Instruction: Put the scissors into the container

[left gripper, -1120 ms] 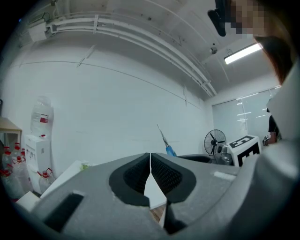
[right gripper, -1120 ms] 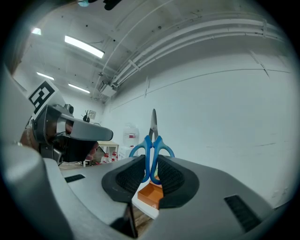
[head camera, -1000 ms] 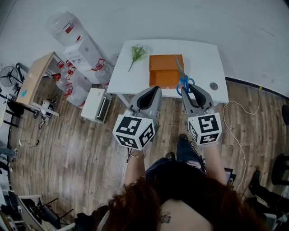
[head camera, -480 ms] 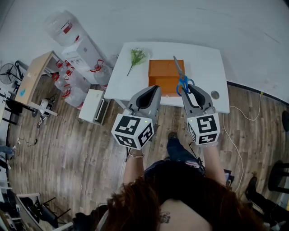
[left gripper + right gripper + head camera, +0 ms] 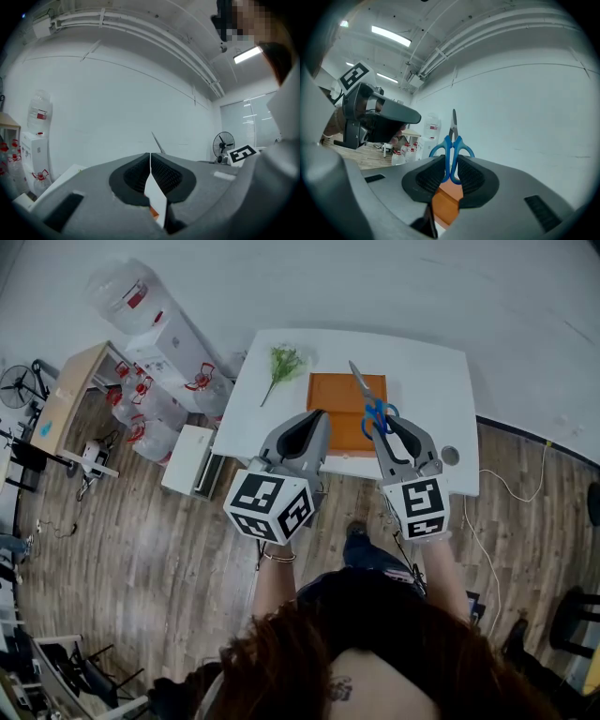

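My right gripper (image 5: pixel 382 420) is clamped on the scissors (image 5: pixel 370 404): the jaws press on the blue handle loops from both sides, and the closed blades stick out past my fingertips, pointing away from me. In the right gripper view the scissors (image 5: pixel 451 140) stand upright between the pads, with the orange container (image 5: pixel 445 206) showing below them.

From the head view, the scissors hang over the right part of the container (image 5: pixel 333 395), which sits in the middle of the desk (image 5: pixel 422 371), reaching its near edge. They seem to be held clear above it rather than resting in it, though the steep angle makes that hard to judge.

My left gripper (image 5: pixel 319 414) hovers at the near edge of the desk, just beside the container's left near corner. Its jaws are closed together with nothing between them.

A green sprig (image 5: pixel 281 364) lies toward the far left corner. A small round thing (image 5: pixel 450 456) sits at the near right corner.
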`<state>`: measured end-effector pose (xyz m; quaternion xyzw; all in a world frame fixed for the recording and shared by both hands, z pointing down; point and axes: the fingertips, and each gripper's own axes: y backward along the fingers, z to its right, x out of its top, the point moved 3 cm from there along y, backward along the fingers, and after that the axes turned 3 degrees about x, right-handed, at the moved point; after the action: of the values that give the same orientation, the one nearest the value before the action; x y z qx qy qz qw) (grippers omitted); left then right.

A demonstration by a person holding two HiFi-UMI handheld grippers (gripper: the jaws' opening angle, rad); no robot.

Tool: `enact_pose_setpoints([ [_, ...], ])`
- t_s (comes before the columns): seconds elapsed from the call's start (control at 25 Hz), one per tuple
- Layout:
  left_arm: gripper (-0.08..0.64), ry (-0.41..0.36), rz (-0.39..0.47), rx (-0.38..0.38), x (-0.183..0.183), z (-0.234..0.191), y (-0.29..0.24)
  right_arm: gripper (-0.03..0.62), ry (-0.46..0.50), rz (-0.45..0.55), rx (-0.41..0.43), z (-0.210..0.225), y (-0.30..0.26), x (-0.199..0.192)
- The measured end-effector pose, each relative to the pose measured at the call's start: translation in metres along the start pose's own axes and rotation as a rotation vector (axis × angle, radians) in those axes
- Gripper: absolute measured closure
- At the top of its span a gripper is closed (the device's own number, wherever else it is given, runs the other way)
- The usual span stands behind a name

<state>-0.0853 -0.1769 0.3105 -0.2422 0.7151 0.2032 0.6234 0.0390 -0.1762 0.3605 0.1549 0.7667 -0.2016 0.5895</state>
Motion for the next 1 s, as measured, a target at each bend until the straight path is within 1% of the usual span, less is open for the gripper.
enact_pose_setpoints([
  [0.28, 0.538, -0.006, -0.014, 0.029, 0.001, -0.019, -0.029, 0.512, 0.047, -0.048, 0.049, 0.016, -0.034, -0.014],
  [0.52, 0.538, -0.011, -0.021, 0.044, 0.002, -0.027, -0.048, 0.512, 0.108, -0.106, 0.1, 0.025, -0.056, -0.035],
  [0.64, 0.538, -0.012, -0.023, 0.051, 0.003, -0.032, -0.057, 0.512, 0.153, -0.141, 0.123, 0.029, -0.067, -0.045],
  [1.0, 0.538, -0.018, -0.044, 0.066, -0.001, -0.043, -0.073, 0.512, 0.252, -0.239, 0.202, 0.027, -0.091, -0.083],
])
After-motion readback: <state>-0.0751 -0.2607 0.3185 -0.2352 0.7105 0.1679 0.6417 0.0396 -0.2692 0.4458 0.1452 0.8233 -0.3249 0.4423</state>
